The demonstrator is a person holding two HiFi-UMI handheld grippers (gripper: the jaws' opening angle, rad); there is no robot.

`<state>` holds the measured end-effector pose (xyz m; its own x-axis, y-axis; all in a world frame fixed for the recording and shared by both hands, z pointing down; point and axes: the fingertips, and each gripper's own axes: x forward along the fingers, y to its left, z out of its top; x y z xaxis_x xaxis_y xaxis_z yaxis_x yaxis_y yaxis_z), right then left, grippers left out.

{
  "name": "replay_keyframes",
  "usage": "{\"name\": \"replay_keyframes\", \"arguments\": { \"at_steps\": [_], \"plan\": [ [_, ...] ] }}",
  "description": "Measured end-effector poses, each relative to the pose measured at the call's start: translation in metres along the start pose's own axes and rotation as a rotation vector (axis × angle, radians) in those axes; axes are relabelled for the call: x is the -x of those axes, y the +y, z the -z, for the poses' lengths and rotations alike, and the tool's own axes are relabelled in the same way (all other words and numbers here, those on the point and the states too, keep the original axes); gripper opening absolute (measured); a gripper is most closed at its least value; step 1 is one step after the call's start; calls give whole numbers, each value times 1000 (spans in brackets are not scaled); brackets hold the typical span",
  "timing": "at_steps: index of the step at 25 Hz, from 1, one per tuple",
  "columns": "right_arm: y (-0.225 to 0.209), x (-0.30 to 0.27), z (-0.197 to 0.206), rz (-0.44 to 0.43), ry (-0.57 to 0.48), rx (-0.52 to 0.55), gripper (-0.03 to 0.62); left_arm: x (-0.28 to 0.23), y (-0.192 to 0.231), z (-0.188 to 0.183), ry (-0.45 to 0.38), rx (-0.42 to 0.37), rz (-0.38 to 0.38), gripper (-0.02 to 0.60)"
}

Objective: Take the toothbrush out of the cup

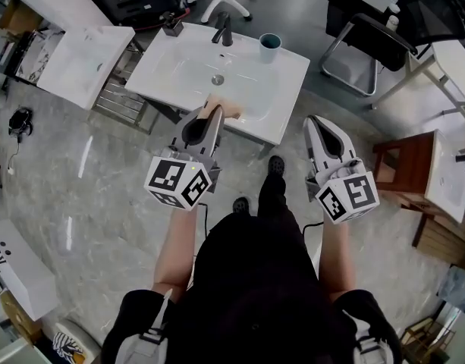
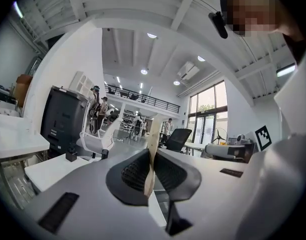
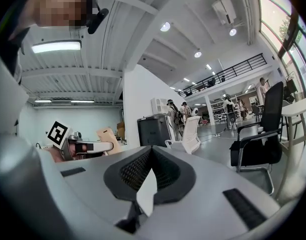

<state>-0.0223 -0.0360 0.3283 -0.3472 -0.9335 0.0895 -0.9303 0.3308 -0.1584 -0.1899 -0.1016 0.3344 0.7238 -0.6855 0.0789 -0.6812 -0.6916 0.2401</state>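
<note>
A teal cup stands on the back right corner of the white washbasin; nothing shows sticking out of it. My left gripper hovers over the basin's front edge, shut on a tan, flat toothbrush handle. In the left gripper view the toothbrush rises upright out of the closed jaws of the left gripper. My right gripper hangs to the right of the basin, past its front corner. In the right gripper view the jaws of the right gripper meet at the tips with nothing between them.
A dark faucet and a small black object sit at the basin's back. A second white basin stands at the left, black chairs at the upper right, a wooden stool at the right. The person's shoes are on the grey floor.
</note>
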Motion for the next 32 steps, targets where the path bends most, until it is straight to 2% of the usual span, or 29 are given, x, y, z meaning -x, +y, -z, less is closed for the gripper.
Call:
{"name": "replay_keyframes", "arguments": {
  "at_steps": [12,32],
  "plan": [
    [44,39,3,57,-17,20,31,49,-25,-3,-15,-15,72,38],
    [52,54,-1,60,2,55,31,49,-38,3,-16,4,96,38]
  ]
}}
